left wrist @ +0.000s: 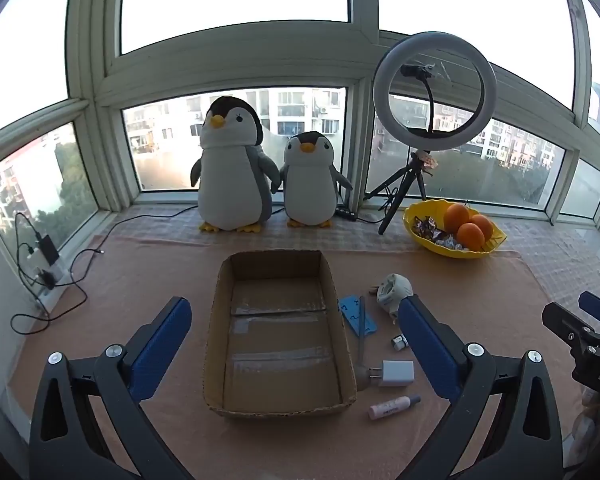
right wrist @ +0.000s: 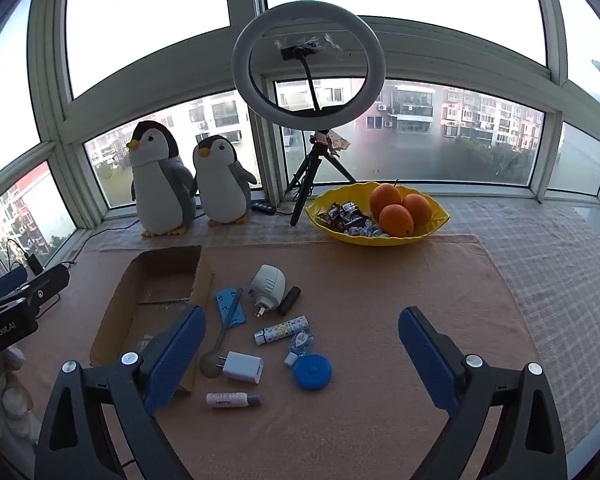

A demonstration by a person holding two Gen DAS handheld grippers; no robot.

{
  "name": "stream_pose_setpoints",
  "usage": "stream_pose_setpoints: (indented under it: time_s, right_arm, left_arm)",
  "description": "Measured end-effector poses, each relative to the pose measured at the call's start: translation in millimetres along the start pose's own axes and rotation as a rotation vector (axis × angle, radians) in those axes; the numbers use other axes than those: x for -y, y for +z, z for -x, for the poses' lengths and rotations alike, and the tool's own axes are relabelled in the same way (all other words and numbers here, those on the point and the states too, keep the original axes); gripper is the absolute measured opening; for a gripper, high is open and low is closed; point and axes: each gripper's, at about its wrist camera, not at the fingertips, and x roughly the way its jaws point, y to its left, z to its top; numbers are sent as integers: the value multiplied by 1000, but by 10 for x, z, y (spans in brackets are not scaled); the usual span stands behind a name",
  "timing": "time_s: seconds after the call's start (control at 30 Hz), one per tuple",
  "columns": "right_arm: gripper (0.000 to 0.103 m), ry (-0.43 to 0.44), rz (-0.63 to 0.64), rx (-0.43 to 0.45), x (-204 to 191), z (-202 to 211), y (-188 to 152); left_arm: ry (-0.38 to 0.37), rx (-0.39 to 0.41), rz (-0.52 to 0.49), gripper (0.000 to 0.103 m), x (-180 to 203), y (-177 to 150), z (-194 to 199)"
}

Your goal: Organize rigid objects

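Note:
An empty cardboard box (left wrist: 220, 344) (right wrist: 112, 312) lies on the pink cloth. To its right lie a white charger (right wrist: 244, 367) (left wrist: 396, 373), a pink-white tube (right wrist: 232, 399) (left wrist: 392, 405), a blue round tape measure (right wrist: 312, 372), a patterned lighter (right wrist: 282, 330), a white plug adapter (right wrist: 269, 284) (left wrist: 392, 292), a black cylinder (right wrist: 289, 300), a blue ruler (right wrist: 230, 306) (left wrist: 358, 314) and a grey spoon (right wrist: 224, 332). My left gripper (left wrist: 296, 354) is open above the box. My right gripper (right wrist: 302, 366) is open above the small items.
Two plush penguins (left wrist: 236, 172) stand at the window. A ring light on a tripod (right wrist: 308, 68) stands beside a yellow bowl (right wrist: 436, 224) of oranges and candy. Cables and a power strip (left wrist: 44, 260) lie at the far left.

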Motion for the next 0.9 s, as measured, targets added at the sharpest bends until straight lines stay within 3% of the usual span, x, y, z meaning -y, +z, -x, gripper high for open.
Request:
stream_pose_setpoints:
  time_s: [0.9]
  right_arm:
    - [95,4,-13,-13,17,-27,-25]
  left_arm:
    - [4,-8,-10,103,4,-6,-15]
